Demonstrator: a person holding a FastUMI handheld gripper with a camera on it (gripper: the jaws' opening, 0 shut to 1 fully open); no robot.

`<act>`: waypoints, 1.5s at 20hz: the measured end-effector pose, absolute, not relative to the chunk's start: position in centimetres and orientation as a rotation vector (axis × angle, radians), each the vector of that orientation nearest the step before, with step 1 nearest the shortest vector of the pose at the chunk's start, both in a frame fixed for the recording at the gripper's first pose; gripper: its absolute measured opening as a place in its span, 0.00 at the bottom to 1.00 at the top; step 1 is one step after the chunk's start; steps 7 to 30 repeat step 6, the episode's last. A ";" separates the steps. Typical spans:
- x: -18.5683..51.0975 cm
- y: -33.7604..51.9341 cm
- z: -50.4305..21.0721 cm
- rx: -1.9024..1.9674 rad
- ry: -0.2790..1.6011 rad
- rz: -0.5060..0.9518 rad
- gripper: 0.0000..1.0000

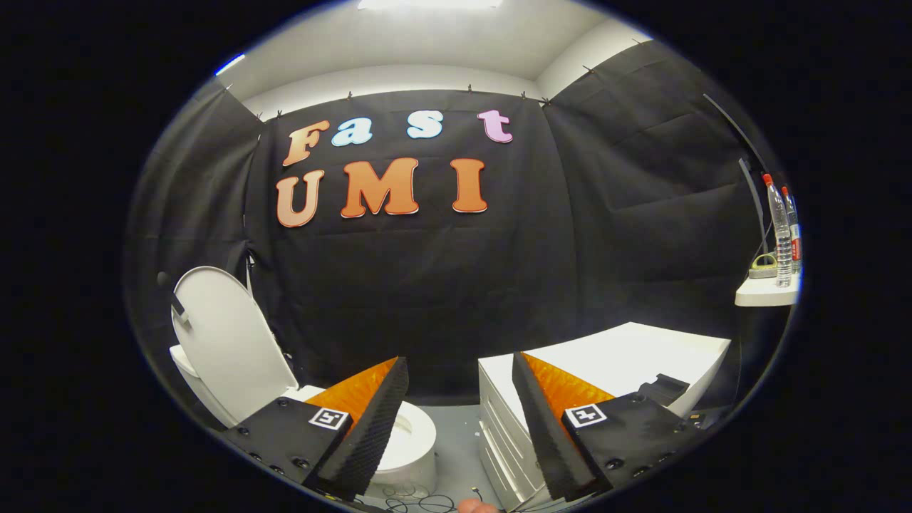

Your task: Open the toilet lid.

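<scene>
A white toilet [410,442] stands on the floor, partly behind my left finger. Its lid [224,342] is raised, standing nearly upright and leaning back toward the black cloth wall. The seat ring and bowl opening show just beyond the left finger [363,420]. My gripper [459,367] is open, held above and to the right of the toilet, with nothing between its fingers. The right finger [548,420] overlaps the white cabinet.
A white drawer cabinet [627,356] stands right of the toilet, just beyond the right finger. Farther right, a small white shelf [766,292] holds two water bottles [781,235] and a tape roll. Cables [420,502] lie on the grey floor.
</scene>
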State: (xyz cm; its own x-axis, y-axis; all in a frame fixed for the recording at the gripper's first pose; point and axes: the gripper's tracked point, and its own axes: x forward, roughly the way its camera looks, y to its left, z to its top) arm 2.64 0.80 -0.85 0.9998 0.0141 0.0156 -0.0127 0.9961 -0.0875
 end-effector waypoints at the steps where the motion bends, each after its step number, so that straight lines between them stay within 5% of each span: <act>1: 2.8 0.6 -1.3 -0.097 -0.012 0.006 0.95; 30: 2.7 0.5 -1.4 -0.118 -0.019 -0.014 0.94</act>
